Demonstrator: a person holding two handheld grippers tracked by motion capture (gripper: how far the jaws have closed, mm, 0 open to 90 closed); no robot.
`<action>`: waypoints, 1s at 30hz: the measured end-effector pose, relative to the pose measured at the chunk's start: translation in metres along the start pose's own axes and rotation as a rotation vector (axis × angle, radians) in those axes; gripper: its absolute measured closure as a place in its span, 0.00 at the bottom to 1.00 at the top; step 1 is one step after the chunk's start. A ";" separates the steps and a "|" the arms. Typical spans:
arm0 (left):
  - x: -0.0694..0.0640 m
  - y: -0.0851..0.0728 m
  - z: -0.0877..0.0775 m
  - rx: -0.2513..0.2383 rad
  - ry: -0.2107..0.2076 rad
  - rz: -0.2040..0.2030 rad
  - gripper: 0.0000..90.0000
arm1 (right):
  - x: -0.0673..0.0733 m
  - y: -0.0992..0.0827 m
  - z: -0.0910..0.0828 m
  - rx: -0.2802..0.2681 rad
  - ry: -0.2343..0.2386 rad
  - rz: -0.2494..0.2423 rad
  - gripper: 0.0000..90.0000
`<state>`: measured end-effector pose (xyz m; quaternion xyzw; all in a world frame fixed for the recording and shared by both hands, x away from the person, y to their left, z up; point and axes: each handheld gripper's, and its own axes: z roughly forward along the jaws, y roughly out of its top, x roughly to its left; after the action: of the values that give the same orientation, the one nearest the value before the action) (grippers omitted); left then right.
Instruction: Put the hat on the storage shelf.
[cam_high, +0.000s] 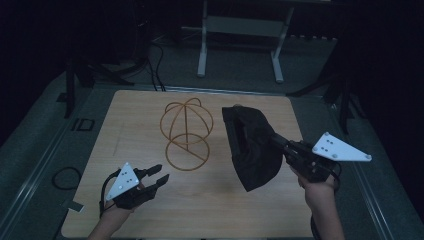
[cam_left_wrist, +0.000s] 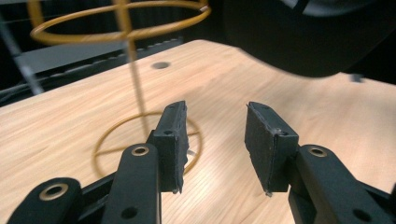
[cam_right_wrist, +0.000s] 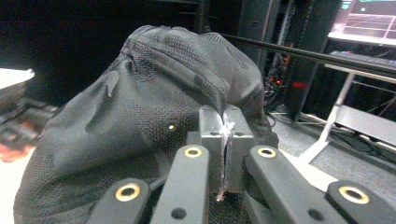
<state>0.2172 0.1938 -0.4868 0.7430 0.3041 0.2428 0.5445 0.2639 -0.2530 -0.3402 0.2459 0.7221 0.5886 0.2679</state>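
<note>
Above the table's right side, black cap (cam_high: 252, 150) hanging lengthwise downward, pinched by right hand-held gripper (cam_high: 278, 141).

We see the wire stand (cam_left_wrist: 122, 28) cut off at the top edge, and the black cap (cam_left_wrist: 308, 32) too.

Bare table (cam_high: 210, 200) between both tools; wire stand (cam_high: 186, 134) and hanging black cap (cam_high: 252, 145) apparently close ahead.
</note>
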 end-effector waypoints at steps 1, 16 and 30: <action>0.001 -0.011 -0.004 -0.001 0.034 -0.014 0.66 | 0.000 0.000 0.000 0.000 0.000 0.000 0.99; 0.007 -0.048 -0.012 0.011 0.176 -0.160 0.02 | 0.003 0.056 0.091 0.045 -0.017 -0.059 0.99; 0.013 -0.056 -0.017 -0.003 0.206 -0.171 0.02 | 0.036 0.051 0.158 0.184 0.078 -0.089 0.99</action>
<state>0.2042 0.2267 -0.5350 0.6848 0.4202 0.2709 0.5301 0.3464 -0.1055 -0.3194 0.2141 0.7932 0.5164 0.2415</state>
